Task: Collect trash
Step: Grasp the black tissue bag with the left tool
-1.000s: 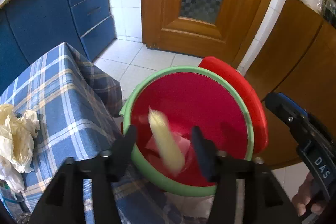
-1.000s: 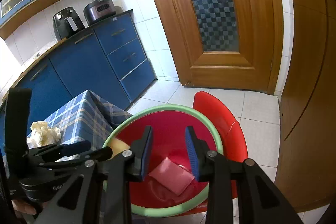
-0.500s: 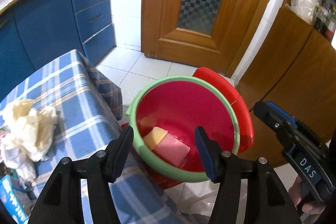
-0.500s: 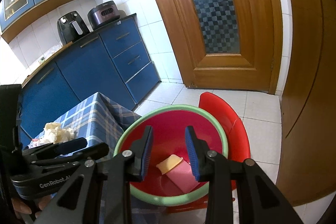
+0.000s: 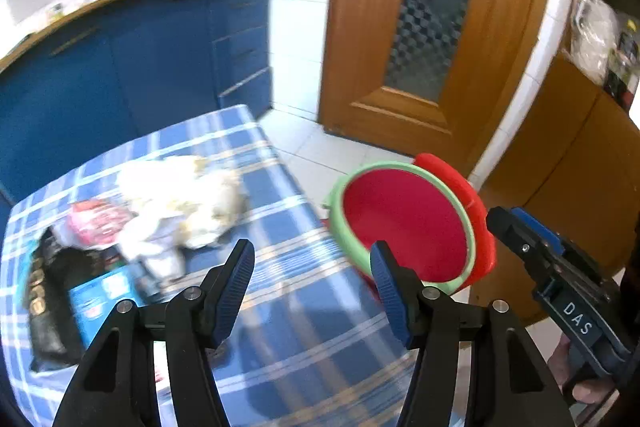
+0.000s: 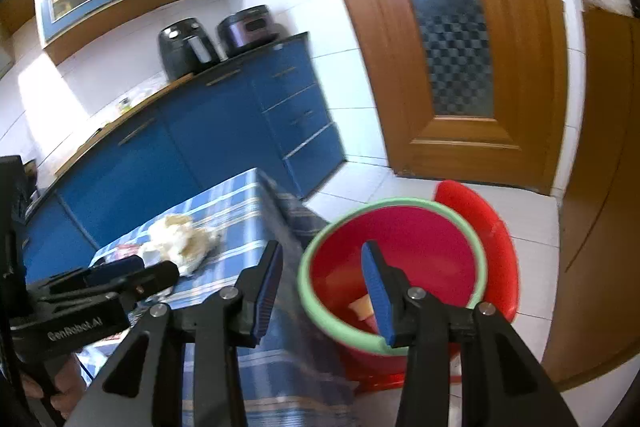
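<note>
1. My left tongs (image 5: pixel 312 263) stand wide with nothing between the pads, hanging above the blue plaid cloth of the surface (image 5: pixel 280 307).
2. My right tongs (image 6: pixel 324 279) have their jaws opening, and nothing sits between them; they hang over the edge of the surface, with one pad in front of the bin.
3. The red bin (image 6: pixel 400 259) with its green rim stands on the floor just beside the surface, its red lid (image 6: pixel 492 227) tipped up behind it.
4. Inside the bin, low down, I can see a yellowish scrap (image 6: pixel 362 307) partly hidden by my right pad.
5. On the surface a pile of crumpled pale paper (image 5: pixel 180 203) lies well apart from the bin.
6. Beside the paper lie a red wrapper (image 5: pixel 96 223), a blue box (image 5: pixel 104 299) and a dark packet (image 5: pixel 44 307), all blurred.
</note>
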Action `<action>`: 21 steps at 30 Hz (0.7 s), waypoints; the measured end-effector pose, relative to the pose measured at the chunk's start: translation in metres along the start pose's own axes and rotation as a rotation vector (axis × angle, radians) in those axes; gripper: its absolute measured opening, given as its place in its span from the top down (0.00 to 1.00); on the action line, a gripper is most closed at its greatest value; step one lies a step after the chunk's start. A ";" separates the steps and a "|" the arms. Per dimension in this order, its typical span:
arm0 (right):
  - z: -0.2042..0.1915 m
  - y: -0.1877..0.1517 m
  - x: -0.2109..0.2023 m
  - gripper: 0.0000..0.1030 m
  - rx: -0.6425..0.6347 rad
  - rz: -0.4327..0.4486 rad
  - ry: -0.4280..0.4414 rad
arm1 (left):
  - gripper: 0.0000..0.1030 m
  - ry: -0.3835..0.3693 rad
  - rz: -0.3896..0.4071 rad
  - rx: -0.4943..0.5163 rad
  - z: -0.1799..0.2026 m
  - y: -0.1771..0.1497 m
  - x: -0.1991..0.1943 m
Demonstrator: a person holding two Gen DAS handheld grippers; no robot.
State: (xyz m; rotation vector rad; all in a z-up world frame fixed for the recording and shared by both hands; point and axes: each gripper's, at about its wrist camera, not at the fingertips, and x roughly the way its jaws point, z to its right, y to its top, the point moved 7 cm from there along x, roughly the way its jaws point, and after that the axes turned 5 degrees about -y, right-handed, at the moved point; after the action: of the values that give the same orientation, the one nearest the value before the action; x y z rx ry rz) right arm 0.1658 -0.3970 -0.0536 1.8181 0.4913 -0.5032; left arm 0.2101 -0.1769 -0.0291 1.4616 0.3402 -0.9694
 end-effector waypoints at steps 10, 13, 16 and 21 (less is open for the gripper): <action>-0.063 -0.013 -0.007 0.53 -0.104 -0.012 0.077 | 0.40 0.131 0.059 -0.125 -0.080 -0.022 -0.056; -0.074 -0.018 -0.007 0.52 -0.122 -0.020 0.089 | 0.40 0.171 0.053 -0.159 -0.107 -0.031 -0.065; -0.084 -0.023 -0.006 0.52 -0.138 -0.032 0.099 | 0.40 0.209 0.046 -0.187 -0.131 -0.040 -0.070; -0.099 -0.033 -0.003 0.52 -0.165 -0.055 0.110 | 0.40 0.274 0.038 -0.254 -0.171 -0.057 -0.075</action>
State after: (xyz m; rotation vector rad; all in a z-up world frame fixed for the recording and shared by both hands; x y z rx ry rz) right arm 0.1544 -0.2933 -0.0504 1.6831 0.6416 -0.3895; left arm 0.1845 0.0163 -0.0376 1.3614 0.6109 -0.6677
